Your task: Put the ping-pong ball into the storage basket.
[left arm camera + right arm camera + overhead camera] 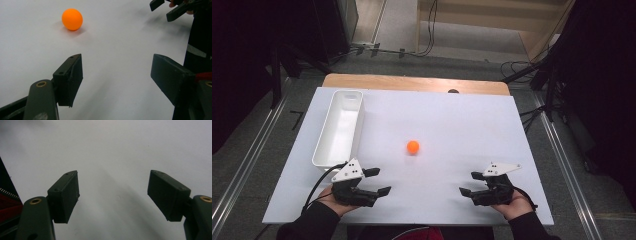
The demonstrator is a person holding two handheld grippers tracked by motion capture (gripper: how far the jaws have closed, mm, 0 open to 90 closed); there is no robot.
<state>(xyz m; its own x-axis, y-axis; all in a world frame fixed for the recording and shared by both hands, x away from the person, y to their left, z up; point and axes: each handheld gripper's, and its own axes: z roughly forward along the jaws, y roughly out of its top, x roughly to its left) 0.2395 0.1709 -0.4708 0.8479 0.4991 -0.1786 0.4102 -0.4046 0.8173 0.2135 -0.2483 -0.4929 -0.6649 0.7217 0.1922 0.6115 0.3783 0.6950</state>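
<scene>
1. The left tool (381, 181) stood agape, empty, on the bench (472, 125).
2. The right tool (468, 183) gaped likewise.
3. The orange ball (413, 146) lay ahead, between both tools, apart from each.

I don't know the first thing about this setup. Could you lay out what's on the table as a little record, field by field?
surface: white board on a wooden table
ball: one orange ball, loose near the middle of the board, touching nothing else
container: long white bin at the far left, looks empty
left gripper: jaws open, near edge, holding nothing, ball ahead of it
right gripper: jaws open, near edge, holding nothing
hands: one on each gripper, dark sleeves
</scene>
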